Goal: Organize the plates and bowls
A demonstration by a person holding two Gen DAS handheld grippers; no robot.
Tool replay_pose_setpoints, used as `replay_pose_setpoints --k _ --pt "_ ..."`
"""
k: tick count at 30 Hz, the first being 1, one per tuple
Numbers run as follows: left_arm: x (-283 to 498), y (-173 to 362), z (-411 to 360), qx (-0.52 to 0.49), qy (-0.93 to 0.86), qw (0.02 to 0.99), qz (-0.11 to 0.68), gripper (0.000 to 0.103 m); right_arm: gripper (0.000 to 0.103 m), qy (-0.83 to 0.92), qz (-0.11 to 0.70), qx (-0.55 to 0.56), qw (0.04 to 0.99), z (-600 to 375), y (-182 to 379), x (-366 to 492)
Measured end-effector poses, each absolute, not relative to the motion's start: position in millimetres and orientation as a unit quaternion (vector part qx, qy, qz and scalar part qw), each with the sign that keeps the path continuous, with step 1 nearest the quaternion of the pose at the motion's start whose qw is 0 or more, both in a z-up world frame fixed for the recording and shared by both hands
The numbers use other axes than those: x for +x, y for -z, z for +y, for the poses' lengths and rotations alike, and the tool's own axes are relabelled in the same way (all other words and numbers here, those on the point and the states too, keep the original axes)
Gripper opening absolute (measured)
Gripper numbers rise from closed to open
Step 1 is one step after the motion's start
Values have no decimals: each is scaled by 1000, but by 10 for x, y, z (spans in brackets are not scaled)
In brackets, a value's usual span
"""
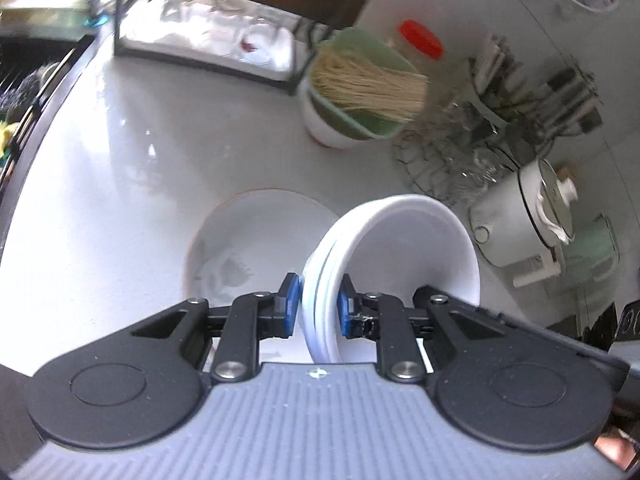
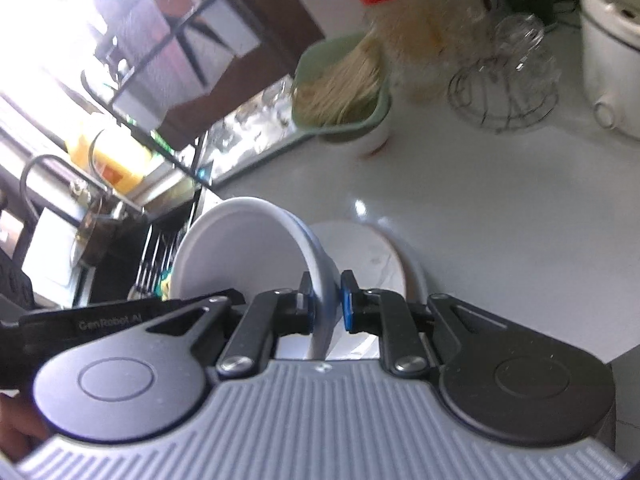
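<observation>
Two nested white bowls (image 1: 404, 252), tilted on edge, are pinched at the rim by the left hand-held gripper (image 1: 318, 306), its blue pads clamped on either side of the wall. Behind them a shallow plate (image 1: 240, 248) lies flat on the white bench (image 1: 120, 160).

From the right wrist, the right hand-held gripper (image 2: 326, 302) grips one tilted white bowl (image 2: 240, 252) by its rim, above a plate (image 2: 360, 248) on the bench (image 2: 500, 220)
</observation>
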State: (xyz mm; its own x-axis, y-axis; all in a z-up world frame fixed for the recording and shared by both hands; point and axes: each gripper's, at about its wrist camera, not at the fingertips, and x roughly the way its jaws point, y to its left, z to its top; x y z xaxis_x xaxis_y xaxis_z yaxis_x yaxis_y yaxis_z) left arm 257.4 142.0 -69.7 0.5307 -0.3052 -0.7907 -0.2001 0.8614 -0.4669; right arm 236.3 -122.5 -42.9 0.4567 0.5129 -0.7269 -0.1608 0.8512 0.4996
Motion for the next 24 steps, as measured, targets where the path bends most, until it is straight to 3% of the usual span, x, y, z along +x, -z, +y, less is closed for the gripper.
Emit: replay_pose_setpoints --k 13,24 --pt "2629 1227 1640 -291 11 813 504 22 16 -195 531 173 806 -969 870 2571" --pt "2949 1470 1521 -259 -4 822 507 22 16 -197 542 154 803 -946 1173 2907"
